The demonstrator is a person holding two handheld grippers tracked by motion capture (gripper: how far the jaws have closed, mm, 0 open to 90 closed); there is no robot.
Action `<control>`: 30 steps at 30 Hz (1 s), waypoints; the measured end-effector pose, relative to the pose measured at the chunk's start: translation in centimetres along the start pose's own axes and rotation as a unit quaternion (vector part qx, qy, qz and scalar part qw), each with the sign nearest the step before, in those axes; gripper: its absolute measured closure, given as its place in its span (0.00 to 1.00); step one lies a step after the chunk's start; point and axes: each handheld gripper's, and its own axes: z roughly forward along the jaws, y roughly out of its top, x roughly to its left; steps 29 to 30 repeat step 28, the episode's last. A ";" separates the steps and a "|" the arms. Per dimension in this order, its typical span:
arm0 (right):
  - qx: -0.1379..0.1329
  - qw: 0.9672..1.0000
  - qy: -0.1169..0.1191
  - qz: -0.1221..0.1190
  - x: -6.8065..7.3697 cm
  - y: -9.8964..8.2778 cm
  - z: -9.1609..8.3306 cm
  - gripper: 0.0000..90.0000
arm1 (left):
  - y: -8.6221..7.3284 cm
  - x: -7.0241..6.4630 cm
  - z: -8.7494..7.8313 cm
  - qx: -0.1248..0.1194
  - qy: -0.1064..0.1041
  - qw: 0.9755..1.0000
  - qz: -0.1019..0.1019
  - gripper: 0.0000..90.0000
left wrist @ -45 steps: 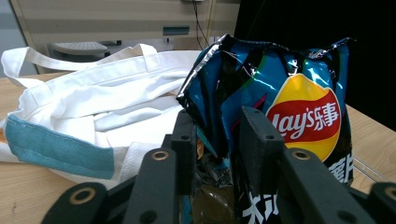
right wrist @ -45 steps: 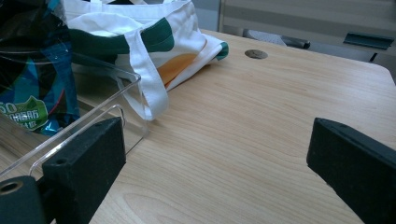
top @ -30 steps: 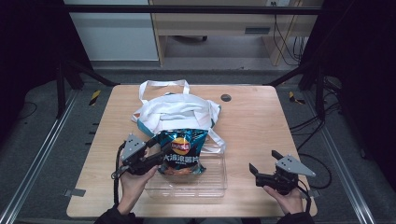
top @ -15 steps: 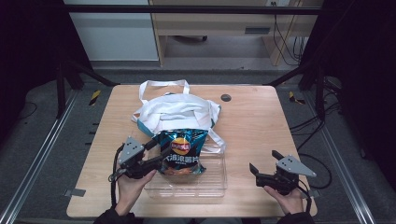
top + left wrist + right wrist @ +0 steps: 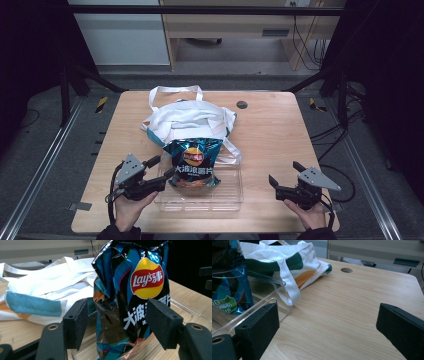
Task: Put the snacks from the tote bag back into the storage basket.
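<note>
Standing upright in the clear tray [image 5: 227, 197], the chip bag [image 5: 194, 162] leans against the white tote bag [image 5: 187, 117] on the tabletop [image 5: 280, 130]. Left hand-held gripper [image 5: 162, 167]: jaws wide apart, flanking the bag, not gripping. Right hand-held gripper [image 5: 285, 176]: jaws spread, empty, well right of the tray.

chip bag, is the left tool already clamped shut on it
No, in the left gripper view the left tool stands open, its pads either side of the chip bag with gaps visible.
</note>
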 end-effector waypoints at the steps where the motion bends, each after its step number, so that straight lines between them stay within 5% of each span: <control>1: 0.000 1.000 -0.001 -0.001 0.0 0.0 0.0 0.05 | -0.1 0.0 -0.1 0.000 0.000 1.000 0.001 0.38; 18: -0.002 1.000 -0.006 0.003 -0.2 0.0 -0.3 0.05 | -2.9 3.2 -2.5 0.024 0.051 0.998 -0.002 0.38; 30: 0.002 1.000 -0.012 0.006 -0.3 -0.1 -0.3 0.06 | -4.6 5.8 -3.2 0.031 0.089 0.995 -0.031 0.51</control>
